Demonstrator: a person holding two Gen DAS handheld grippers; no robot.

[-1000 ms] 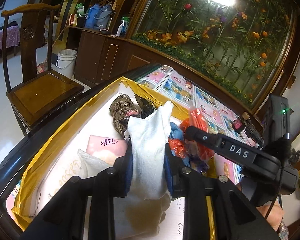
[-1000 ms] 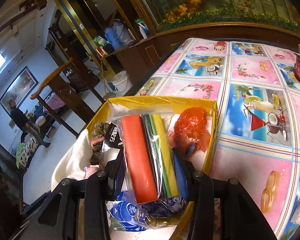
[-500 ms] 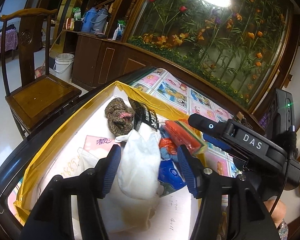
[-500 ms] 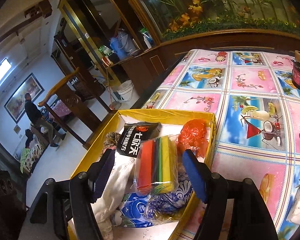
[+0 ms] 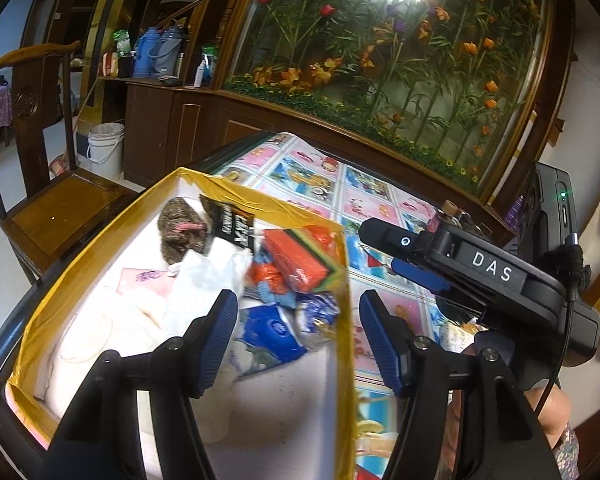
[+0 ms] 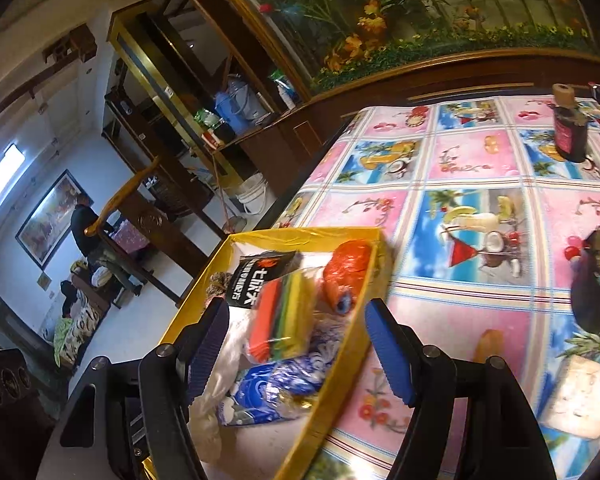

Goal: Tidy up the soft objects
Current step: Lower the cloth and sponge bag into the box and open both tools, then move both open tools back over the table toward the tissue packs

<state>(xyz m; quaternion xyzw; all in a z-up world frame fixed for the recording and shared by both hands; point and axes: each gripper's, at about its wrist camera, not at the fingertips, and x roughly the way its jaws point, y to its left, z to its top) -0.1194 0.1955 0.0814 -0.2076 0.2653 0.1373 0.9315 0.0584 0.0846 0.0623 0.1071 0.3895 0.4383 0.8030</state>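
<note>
Both tongs [image 5: 296, 336] [image 6: 296, 344] empty; box [image 5: 100, 240] contents partly blurred.

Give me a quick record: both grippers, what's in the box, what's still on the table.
left gripper: open, empty, jaws just opened, above box
right gripper: open, empty, jaws just opened, above box
box: yellow rim, on table
in box: white cloth, sponge pack, orange bag, blue tissue pack, knit item
table: dark bottle upright, far side
</note>
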